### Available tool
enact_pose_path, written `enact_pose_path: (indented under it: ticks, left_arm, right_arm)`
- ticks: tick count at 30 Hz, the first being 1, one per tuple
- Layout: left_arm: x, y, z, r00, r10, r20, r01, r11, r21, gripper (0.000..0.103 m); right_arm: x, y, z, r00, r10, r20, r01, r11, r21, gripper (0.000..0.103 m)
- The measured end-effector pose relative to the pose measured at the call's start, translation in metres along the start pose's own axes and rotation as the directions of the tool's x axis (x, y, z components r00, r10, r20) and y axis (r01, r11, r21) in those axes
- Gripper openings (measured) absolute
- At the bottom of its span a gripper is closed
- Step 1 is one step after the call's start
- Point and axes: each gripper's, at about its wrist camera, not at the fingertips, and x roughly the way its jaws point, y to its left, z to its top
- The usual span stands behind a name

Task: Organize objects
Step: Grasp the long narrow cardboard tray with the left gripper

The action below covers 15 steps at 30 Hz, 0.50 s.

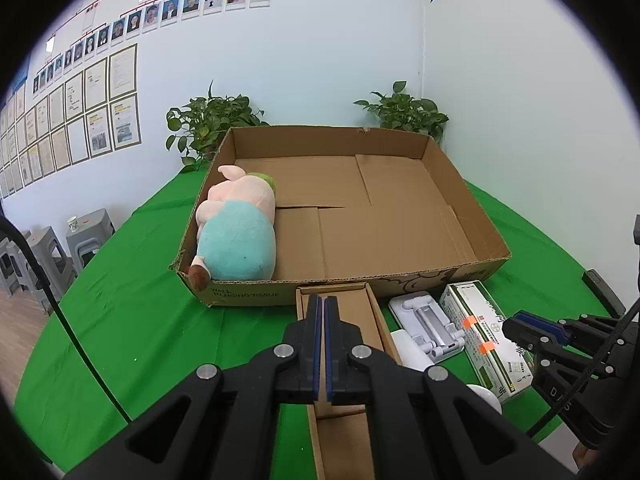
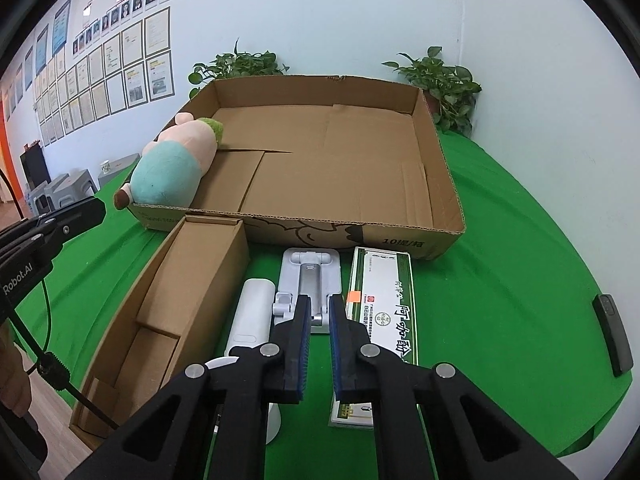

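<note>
A large open cardboard box stands on the green table. A plush pig lies in its left side. In front of it lie a long narrow cardboard box, a white folding phone stand, a white cylinder and a green-and-white medicine box. My left gripper is shut and empty above the narrow box. My right gripper is open a little, empty, above the near end of the phone stand.
A black remote lies at the table's right edge. Two potted plants stand behind the large box against the wall. Grey stools stand left of the table.
</note>
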Motion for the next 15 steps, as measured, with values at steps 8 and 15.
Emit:
enact_pose_path:
  ticks: [8, 15]
  left_arm:
    - [0.008, -0.007, -0.002, 1.0, -0.003, -0.031, 0.003, 1.0, 0.0, 0.0]
    - [0.01, -0.01, -0.005, 0.999, 0.0, -0.035, 0.0, 1.0, -0.001, 0.001]
  right_arm:
    - [0.012, 0.001, 0.0, 1.0, 0.015, -0.005, -0.015, 1.0, -0.002, 0.007]
    - [0.021, -0.003, -0.005, 1.0, 0.012, -0.026, -0.012, 1.0, 0.013, 0.007]
